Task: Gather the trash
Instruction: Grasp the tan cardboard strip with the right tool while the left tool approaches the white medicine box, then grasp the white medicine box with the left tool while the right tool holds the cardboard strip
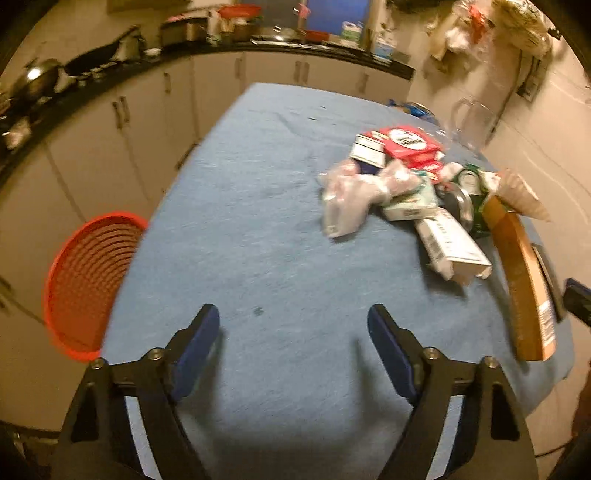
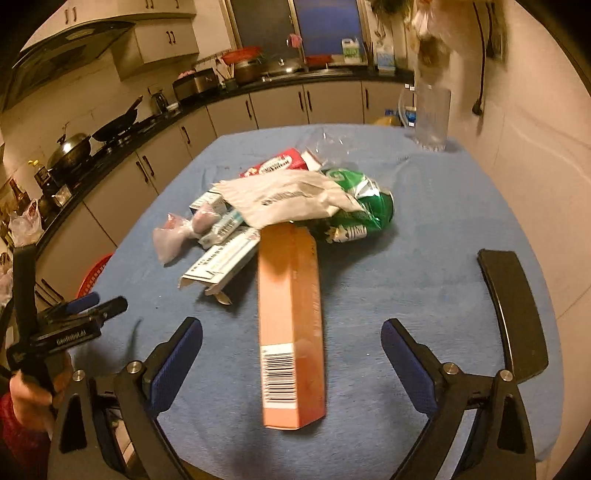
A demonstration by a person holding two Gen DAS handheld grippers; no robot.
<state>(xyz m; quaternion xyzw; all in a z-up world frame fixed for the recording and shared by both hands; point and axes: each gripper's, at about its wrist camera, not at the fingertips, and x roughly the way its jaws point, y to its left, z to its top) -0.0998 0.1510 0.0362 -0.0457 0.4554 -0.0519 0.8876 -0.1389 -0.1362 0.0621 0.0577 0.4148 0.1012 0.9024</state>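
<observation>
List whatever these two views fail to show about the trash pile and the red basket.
- Red mesh basket: left wrist view, the blue tablecloth hides its right side; its contents are unclear.
- Green crumpled can: right wrist view, a white paper wrapper covers part of it.
- Long orange carton: its far end sits under that wrapper.
- Small white boxes: print is too blurred to read.

Kitchen under dim yellowish light. Table (image 2: 424, 236) draped in blue cloth. Behind it, pale cabinets (image 2: 280, 105) with dark handles below a black counter (image 2: 207, 101) bearing a wok (image 2: 72, 149) and pans. Range hood (image 2: 62, 48) upper left. Dark window (image 2: 328, 26) at the back. Pale wall (image 2: 524, 155) on the right.
</observation>
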